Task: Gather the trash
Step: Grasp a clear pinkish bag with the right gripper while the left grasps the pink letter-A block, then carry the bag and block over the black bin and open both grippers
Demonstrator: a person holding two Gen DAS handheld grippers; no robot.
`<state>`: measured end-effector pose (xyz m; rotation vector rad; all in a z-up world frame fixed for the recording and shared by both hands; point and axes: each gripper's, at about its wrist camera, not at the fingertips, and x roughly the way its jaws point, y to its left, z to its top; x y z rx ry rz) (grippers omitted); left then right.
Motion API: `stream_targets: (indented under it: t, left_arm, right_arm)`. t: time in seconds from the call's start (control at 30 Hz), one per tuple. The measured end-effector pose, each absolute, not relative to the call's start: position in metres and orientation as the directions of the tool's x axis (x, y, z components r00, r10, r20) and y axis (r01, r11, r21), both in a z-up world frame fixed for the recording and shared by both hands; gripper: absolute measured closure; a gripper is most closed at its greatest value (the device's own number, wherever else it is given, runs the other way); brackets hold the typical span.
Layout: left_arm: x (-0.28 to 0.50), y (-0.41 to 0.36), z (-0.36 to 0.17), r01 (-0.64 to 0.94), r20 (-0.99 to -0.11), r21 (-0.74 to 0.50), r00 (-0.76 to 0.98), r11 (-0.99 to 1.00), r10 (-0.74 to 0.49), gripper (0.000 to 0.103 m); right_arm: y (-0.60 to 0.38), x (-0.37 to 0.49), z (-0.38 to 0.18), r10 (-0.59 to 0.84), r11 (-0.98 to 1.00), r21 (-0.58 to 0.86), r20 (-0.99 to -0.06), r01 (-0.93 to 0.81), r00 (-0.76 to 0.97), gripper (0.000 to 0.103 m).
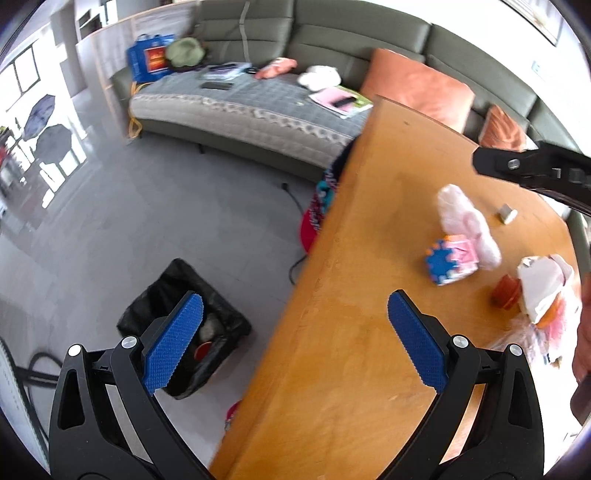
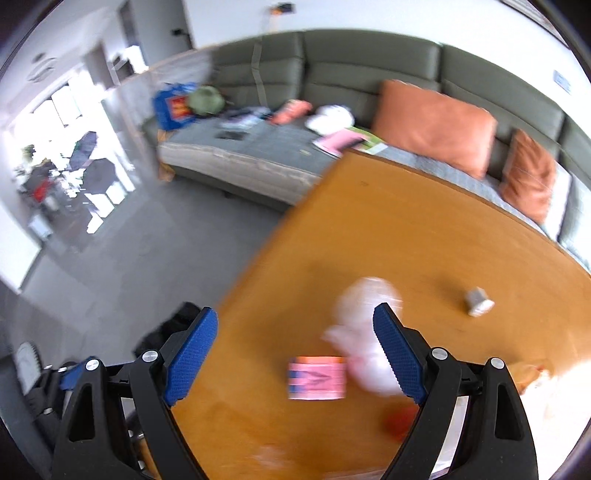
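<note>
While both the left gripper (image 1: 295,343) and right gripper (image 2: 295,350) gape wide and empty, a black-lined square bin (image 1: 184,328) on the floor left of the wooden table (image 1: 369,295) holds scraps; pink crumpled wrappers (image 1: 467,225) lie right.

Grey sofa (image 1: 332,33) with orange cushions (image 1: 417,88), blue bag (image 1: 147,59).

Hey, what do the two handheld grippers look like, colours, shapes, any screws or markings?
Both match. The left gripper and right gripper each have two black plastic fingers with cut-out slots and round silver rivets at the pivots. Each fingertip carries a long blue pad with a fine knobbly texture. No cables, lettering or sleeves are visible.
</note>
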<state>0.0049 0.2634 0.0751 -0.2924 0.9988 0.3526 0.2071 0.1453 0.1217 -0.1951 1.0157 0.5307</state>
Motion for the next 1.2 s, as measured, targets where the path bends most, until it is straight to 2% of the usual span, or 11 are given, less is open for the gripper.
stream_targets:
  t: [0.33,0.43,0.47,0.5,0.57,1.0,1.03,1.07,1.1,1.2]
  left_arm:
    - [0.055,0.221,0.065,-0.337,-0.867,-0.075,0.487,0.939,0.106,0.006]
    - [0.069,0.21,0.06,-0.301,-0.875,-0.069,0.475,0.951,0.087,0.006]
    - [0.072,0.207,0.059,-0.291,-0.877,-0.069,0.474,0.954,0.08,0.006]
    - [0.077,0.204,0.057,-0.279,-0.879,-0.07,0.47,0.958,0.073,0.006]
    - [0.085,0.197,0.053,-0.265,-0.883,-0.067,0.465,0.962,0.067,0.006]
    - [0.126,0.166,0.03,-0.221,-0.903,-0.072,0.428,0.973,0.031,0.008]
    - [0.128,0.166,0.027,-0.227,-0.902,-0.073,0.429,0.971,0.033,0.019]
    - [0.129,0.166,0.025,-0.23,-0.904,-0.072,0.425,0.97,0.034,0.042]
    - [0.129,0.166,0.022,-0.23,-0.908,-0.079,0.419,0.97,0.025,0.055]
    - [0.126,0.171,0.02,-0.244,-0.903,-0.097,0.429,0.965,0.018,0.061]
  right_arm:
    - [0.136,0.243,0.05,0.153,0.882,-0.015,-0.937,-0.471,0.315,0.017]
    - [0.135,0.249,0.033,0.113,0.888,-0.019,-0.959,-0.459,0.259,0.033]
    - [0.134,0.252,0.026,0.112,0.889,-0.004,-0.968,-0.458,0.226,0.051]
    - [0.131,0.254,0.025,0.125,0.891,0.015,-0.969,-0.454,0.214,0.062]
    - [0.125,0.256,0.032,0.158,0.894,0.038,-0.96,-0.447,0.233,0.067]
    - [0.094,0.27,0.081,0.267,0.914,0.135,-0.911,-0.383,0.316,0.067]
    - [0.098,0.271,0.084,0.267,0.914,0.135,-0.91,-0.383,0.318,0.067]
    - [0.099,0.272,0.085,0.268,0.914,0.135,-0.909,-0.383,0.318,0.067]
    - [0.099,0.269,0.086,0.268,0.915,0.136,-0.909,-0.381,0.319,0.067]
    - [0.1,0.268,0.091,0.274,0.914,0.141,-0.905,-0.381,0.324,0.067]
